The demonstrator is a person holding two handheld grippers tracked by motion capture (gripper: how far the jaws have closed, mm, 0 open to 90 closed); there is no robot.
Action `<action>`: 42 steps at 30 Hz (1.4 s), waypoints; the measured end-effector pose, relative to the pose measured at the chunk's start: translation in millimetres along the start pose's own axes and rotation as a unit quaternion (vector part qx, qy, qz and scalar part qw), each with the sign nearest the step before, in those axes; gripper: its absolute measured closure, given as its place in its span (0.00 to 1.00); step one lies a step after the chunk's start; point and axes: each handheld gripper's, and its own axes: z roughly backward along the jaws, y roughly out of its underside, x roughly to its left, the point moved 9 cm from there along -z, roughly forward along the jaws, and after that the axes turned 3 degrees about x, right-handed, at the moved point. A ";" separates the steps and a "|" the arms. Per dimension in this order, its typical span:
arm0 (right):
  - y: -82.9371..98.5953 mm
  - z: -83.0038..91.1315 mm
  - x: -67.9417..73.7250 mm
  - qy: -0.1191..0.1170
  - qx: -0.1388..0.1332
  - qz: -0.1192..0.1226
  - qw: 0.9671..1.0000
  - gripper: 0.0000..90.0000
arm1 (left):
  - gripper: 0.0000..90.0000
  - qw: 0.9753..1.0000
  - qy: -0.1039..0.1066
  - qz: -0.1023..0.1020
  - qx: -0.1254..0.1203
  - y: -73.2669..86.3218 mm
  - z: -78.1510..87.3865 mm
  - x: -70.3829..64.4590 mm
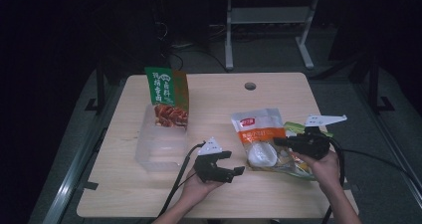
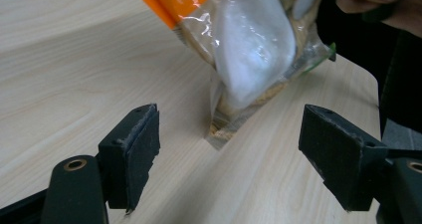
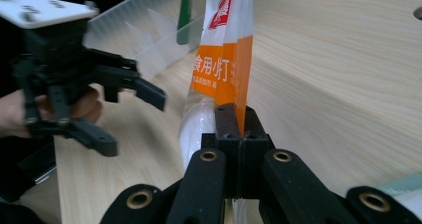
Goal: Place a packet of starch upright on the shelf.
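A pale wooden table (image 1: pixel 149 189) is set in a dark room, with grey floor and a metal stand seen beyond its far edge. Near the right front part of the table lies an orange and clear food packet (image 1: pixel 260 137), a white lump visible through its clear lower half. In the right gripper view the packet's (image 3: pixel 224 59) edge is pinched between the two jaws of the right gripper (image 3: pixel 238 134), which are pressed together on it. In the high view the right gripper (image 1: pixel 282 142) is held at the packet's right side. The left gripper (image 1: pixel 233 164) is held just left of the packet, not touching it; its jaws are spread wide and nothing is gripped, the packet's (image 2: pixel 249 50) lower corner being seen ahead between them. Under the packet a green-edged pouch (image 1: pixel 298 129) is partly seen. Farther left a clear plastic box (image 1: pixel 157 147) is placed, with a green sauce bag (image 1: pixel 168 97) standing upright in its far end.
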 end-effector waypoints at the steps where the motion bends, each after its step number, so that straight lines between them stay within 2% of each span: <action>1: 0.5 0.8 1.4 0.000 -0.002 0.003 1.000 1.00 | 0.26 1.000 0.001 0.004 -0.001 -0.5 -1.9 0.9; 5: 3.0 2.8 6.8 -0.007 -0.014 0.006 1.000 1.00 | 0.27 1.000 0.014 0.020 -0.006 -3.7 -10.2 0.6; 6: 4.1 4.0 9.7 -0.011 -0.020 0.008 1.000 1.00 | 0.27 1.000 0.014 0.014 0.001 -3.6 -12.8 1.0; 9: 4.7 4.3 11.8 -0.013 -0.024 0.011 1.000 1.00 | 0.27 1.000 0.017 0.016 -0.001 -5.0 -15.8 0.7; 11: 4.6 4.3 14.3 -0.015 -0.027 0.015 0.999 1.00 | 0.27 0.999 0.024 0.027 -0.005 -6.8 -18.8 0.8; 12: 4.2 4.1 17.5 -0.017 -0.028 0.016 0.999 1.00 | 0.29 0.999 0.036 0.034 -0.008 -8.4 -20.6 1.0; 14: 3.7 3.8 19.0 -0.019 -0.029 0.019 0.999 1.00 | 0.31 0.999 0.040 0.036 -0.009 -9.4 -21.5 0.8; 16: 2.9 2.6 22.4 -0.022 -0.029 0.023 0.999 1.00 | 0.35 0.998 0.046 0.034 -0.018 -11.5 -21.4 1.5; 17: 1.9 1.3 24.5 -0.024 -0.033 0.023 0.999 1.00 | 0.42 0.998 0.051 0.035 -0.021 -12.3 -20.7 1.9; 19: 0.4 -1.7 28.1 -0.030 -0.035 0.025 0.999 1.00 | 0.47 0.997 0.056 0.044 -0.030 -14.7 -19.2 3.4; 21: -1.0 -5.5 31.8 -0.036 -0.035 0.029 0.998 1.00 | 0.56 0.997 0.060 0.041 -0.039 -16.9 -17.0 3.5; 24: -3.9 -14.1 38.9 -0.042 -0.030 0.037 0.998 1.00 | 0.71 0.997 0.053 0.036 -0.047 -20.1 -12.0 2.5; 25: -3.9 -14.1 38.9 -0.042 -0.030 0.037 0.998 1.00 | 0.71 0.997 0.053 0.033 -0.046 -20.6 -9.4 2.8; 26: -5.0 -16.2 40.1 -0.041 -0.032 0.037 0.998 1.00 | 0.80 0.997 0.052 0.036 -0.050 -21.8 -4.9 2.2; 29: -4.9 -17.6 39.8 -0.040 -0.033 0.037 0.998 1.00 | 0.84 0.998 0.042 0.027 -0.048 -21.3 -1.1 1.2; 30: -4.5 -18.5 39.8 -0.040 -0.032 0.037 0.998 1.00 | 0.87 0.998 0.036 0.022 -0.047 -20.8 0.8 1.5; 31: -3.1 -19.4 39.6 -0.039 -0.031 0.034 0.998 1.00 | 0.91 0.998 0.033 0.025 -0.050 -21.3 3.0 1.1; 35: -1.9 -21.2 40.4 -0.041 -0.028 0.034 0.998 1.00 | 0.93 0.998 0.020 0.025 -0.046 -21.4 8.0 2.4; 41: 2.2 -27.2 42.4 -0.040 -0.015 0.040 0.998 0.99 | 0.95 0.999 -0.003 0.006 -0.039 -20.3 13.9 3.8; 42: 4.4 -28.6 42.7 -0.040 -0.008 0.041 0.998 0.99 | 0.95 0.999 -0.005 0.008 -0.038 -19.9 14.6 3.4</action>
